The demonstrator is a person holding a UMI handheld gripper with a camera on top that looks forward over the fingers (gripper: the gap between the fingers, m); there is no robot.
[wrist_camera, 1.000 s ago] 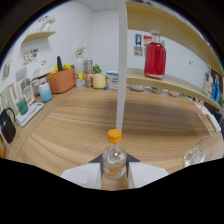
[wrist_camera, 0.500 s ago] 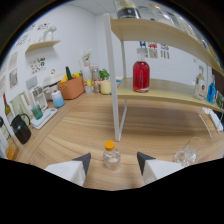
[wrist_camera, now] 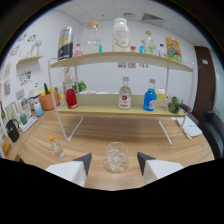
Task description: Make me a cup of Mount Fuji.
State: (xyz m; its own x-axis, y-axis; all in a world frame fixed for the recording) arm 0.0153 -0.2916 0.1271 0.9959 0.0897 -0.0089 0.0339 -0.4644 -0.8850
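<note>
Two gripper fingers [wrist_camera: 85,161] spread wide, gripper [wrist_camera: 114,159] open around a clear glass [wrist_camera: 116,157] standing between them on the wooden counter [wrist_camera: 150,137], untouched. Far left, small orange-capped bottle [wrist_camera: 56,146]; beyond, shelf [wrist_camera: 120,111] bearing red [wrist_camera: 71,97], clear [wrist_camera: 125,94] and blue bottles [wrist_camera: 149,96].

Views: one, a wide-angle camera riding on the gripper [wrist_camera: 113,161] | Height: low above the wooden counter [wrist_camera: 125,135] | Facing: forward along two open fingers toward the shelf [wrist_camera: 120,56] at the wall | Nearness: glass [wrist_camera: 116,157] close, between the fingertips; shelf farther beyond
</note>
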